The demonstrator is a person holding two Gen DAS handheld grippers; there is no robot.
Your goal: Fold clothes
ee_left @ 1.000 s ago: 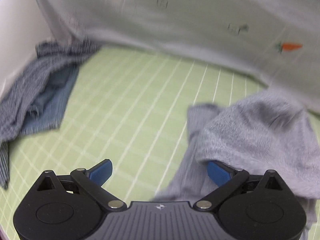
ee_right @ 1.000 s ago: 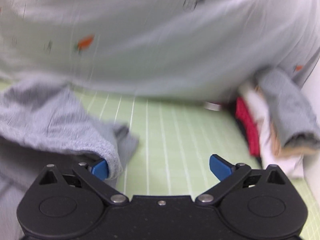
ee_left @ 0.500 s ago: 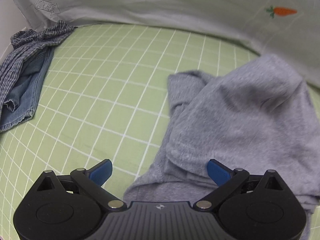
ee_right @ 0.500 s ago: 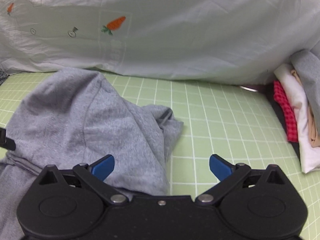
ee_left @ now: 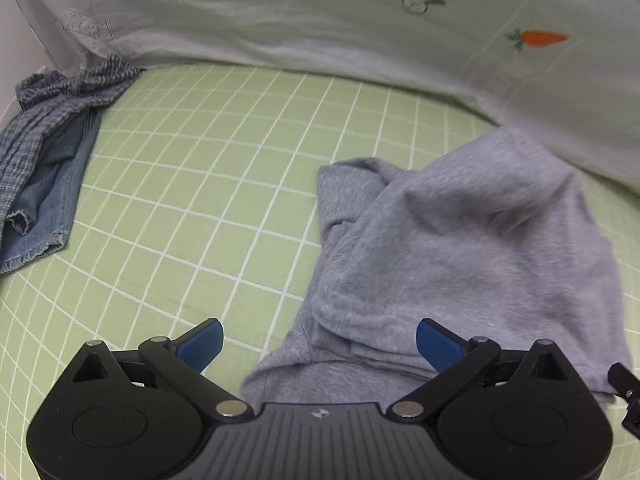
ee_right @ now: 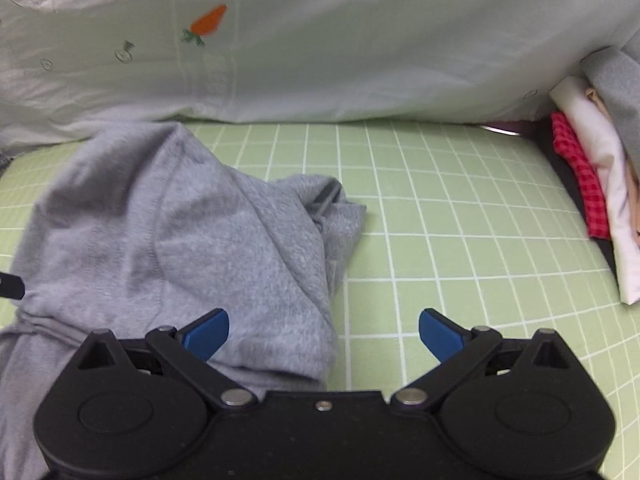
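A grey sweatshirt (ee_left: pixel 460 248) lies crumpled on the green grid mat (ee_left: pixel 200 168); it also shows in the right wrist view (ee_right: pixel 168 232). My left gripper (ee_left: pixel 318 344) is open and empty, hovering over the sweatshirt's near left edge. My right gripper (ee_right: pixel 324 330) is open and empty, over the sweatshirt's near right edge, its left fingertip (ee_right: pixel 208 330) above the fabric. A pale shirt with a carrot print (ee_left: pixel 536 38) lies along the back; it also shows in the right wrist view (ee_right: pixel 208 20).
A blue plaid shirt and denim piece (ee_left: pixel 44 152) lie at the left by a white wall. A stack of folded clothes, red check, white and grey (ee_right: pixel 592 184), stands at the right. Bare mat (ee_right: pixel 460 220) lies between sweatshirt and stack.
Both grippers pulled back and rose from the sweatshirt, which settled onto the mat. The view steadied; the pale shirt now lies farther back.
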